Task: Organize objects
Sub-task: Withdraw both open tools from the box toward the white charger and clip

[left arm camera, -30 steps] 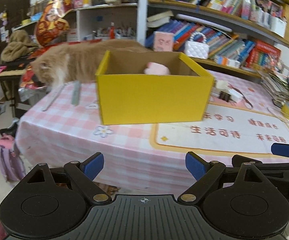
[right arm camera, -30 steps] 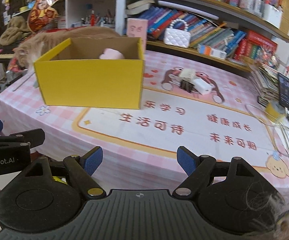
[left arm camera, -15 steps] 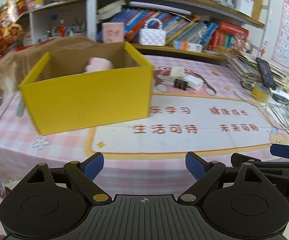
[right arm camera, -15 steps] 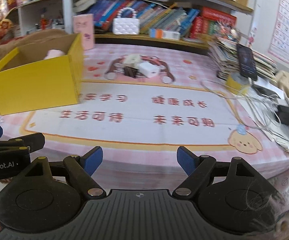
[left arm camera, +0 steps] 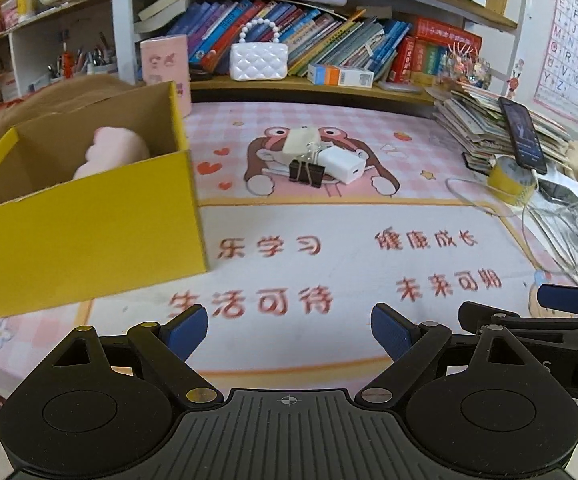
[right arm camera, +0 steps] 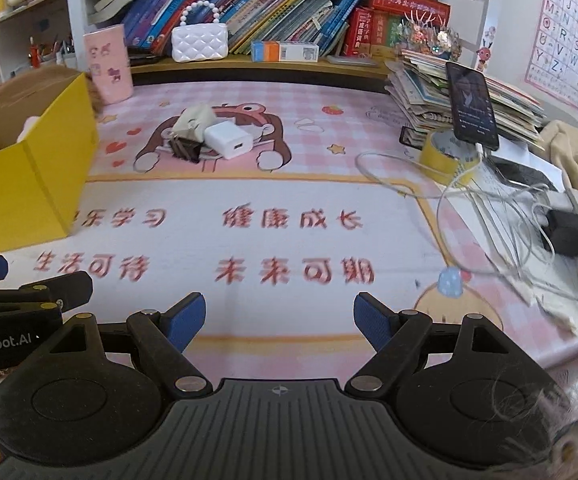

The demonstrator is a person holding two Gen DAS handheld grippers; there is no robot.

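Your left gripper (left arm camera: 289, 330) hovers over the near edge of the desk (left arm camera: 349, 216) with its 2 blue-padded fingers (left arm camera: 187, 330) spread wide; nothing sits between them and they touch nothing. Your right gripper (right arm camera: 279, 320) is just beside it, level with it, and its fingers (right arm camera: 373, 322) are equally wide apart and bare.

The yellow box (left arm camera: 89, 236) stands open on the desk to your left, with a pink plush toy (left arm camera: 115, 154) lying inside against its back wall. Well ahead of both grippers, on the printed cartoon figure of the desk cover, 3 small things lie bunched together and touching: a white charger (left arm camera: 343, 164), a black binder clip (left arm camera: 307, 174) just in front of it, and a beige pouch (left arm camera: 301, 140) resting behind them.

Off to your right, a yellow tape roll (right arm camera: 447, 158) sits beside a stack of booklets (right arm camera: 429, 92), with a phone (right arm camera: 471, 104) propped against the stack and white cables (right arm camera: 489, 216) looping over the desk.
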